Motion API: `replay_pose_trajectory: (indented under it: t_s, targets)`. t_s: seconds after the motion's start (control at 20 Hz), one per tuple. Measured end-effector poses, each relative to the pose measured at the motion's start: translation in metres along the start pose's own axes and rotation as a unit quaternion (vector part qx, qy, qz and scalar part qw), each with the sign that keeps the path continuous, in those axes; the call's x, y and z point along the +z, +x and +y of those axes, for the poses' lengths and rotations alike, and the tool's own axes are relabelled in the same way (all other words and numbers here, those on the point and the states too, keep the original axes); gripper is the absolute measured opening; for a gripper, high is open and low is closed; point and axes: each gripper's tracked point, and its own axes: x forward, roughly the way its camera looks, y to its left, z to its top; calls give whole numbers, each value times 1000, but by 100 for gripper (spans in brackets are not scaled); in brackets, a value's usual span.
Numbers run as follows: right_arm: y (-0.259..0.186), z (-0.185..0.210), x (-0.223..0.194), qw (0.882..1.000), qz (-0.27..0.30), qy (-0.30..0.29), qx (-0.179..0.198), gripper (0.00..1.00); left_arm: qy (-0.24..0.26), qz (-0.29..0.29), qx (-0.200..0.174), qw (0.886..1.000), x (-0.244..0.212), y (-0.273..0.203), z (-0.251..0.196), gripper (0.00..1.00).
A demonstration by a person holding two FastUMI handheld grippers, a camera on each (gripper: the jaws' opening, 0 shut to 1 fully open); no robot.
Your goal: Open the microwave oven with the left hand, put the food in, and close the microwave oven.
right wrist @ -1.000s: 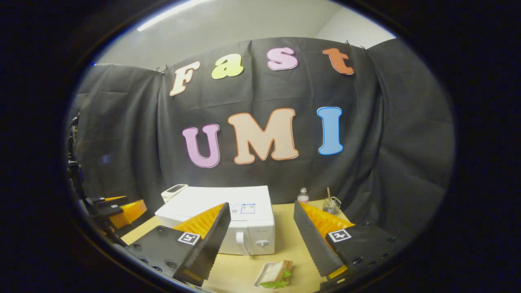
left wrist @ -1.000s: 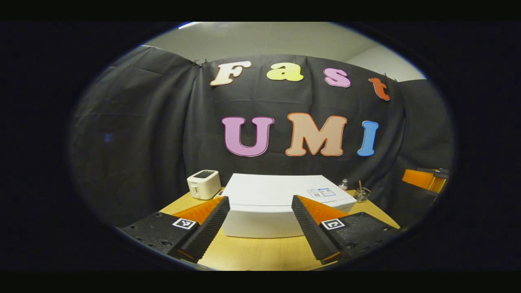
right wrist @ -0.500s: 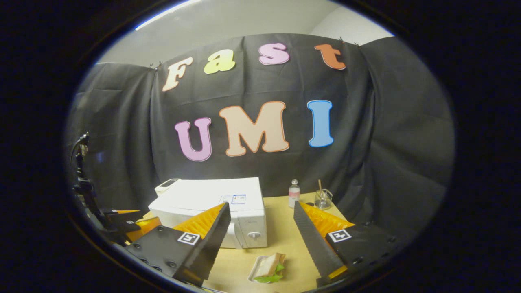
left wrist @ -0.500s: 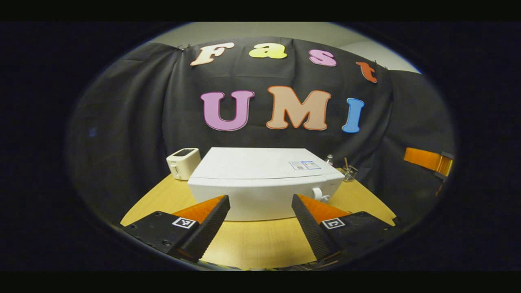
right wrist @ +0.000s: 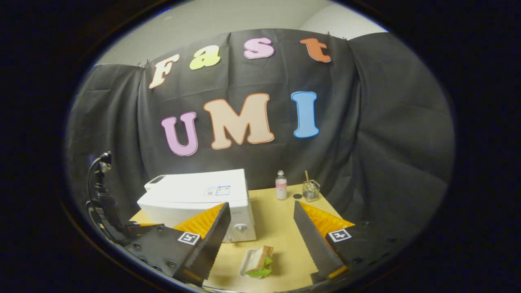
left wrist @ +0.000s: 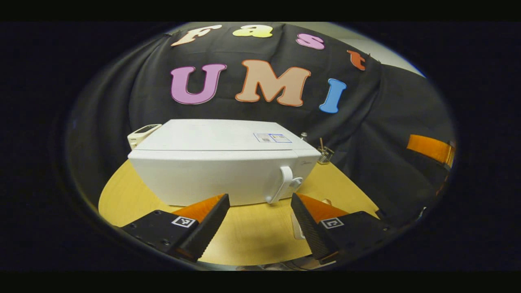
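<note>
Both grippers spread, holding nothing, microwave oven door closed.

The left gripper (left wrist: 260, 211) hangs level just before the microwave oven (left wrist: 220, 162) on the counter (left wrist: 248, 236), near its handle (left wrist: 283, 185). The right gripper (right wrist: 262, 228) tilts down over the sandwich (right wrist: 258, 260), which lies in its tray by the oven's front corner.

Staged recording booth: black cloth wall (right wrist: 366, 142), wooden table (right wrist: 281, 228), white microwave (left wrist: 211, 167).
</note>
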Motion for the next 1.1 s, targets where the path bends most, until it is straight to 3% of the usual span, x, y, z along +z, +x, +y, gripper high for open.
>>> replay_pose_trajectory:
  t_s: [0.3,0.35,0.45,0.7,0.9,0.95,1.0,1.1]
  targets:
    - [4,-23,2,1000,-3,8,-15,92,1,44,-18,999,-27,50,-25,95]
    - [5,-27,3,1000,-3,9,-17,92,0,50,-18,999,-31,59,-27,89]
    - [7,-37,3,1000,-1,8,-23,92,-1,62,-17,998,-38,74,-31,96]
    - [14,-58,4,999,7,8,-34,92,-12,89,1,996,-51,109,-36,83]
    - [21,-76,4,999,10,5,-41,92,-35,110,19,993,-60,129,-37,83]
    - [22,-81,5,999,10,7,-44,92,-39,113,25,992,-61,134,-35,88]
    - [24,-84,5,999,11,11,-46,92,-42,118,28,992,-63,134,-35,79]
    - [26,-90,3,999,14,17,-47,92,-45,125,38,990,-66,132,-31,76]
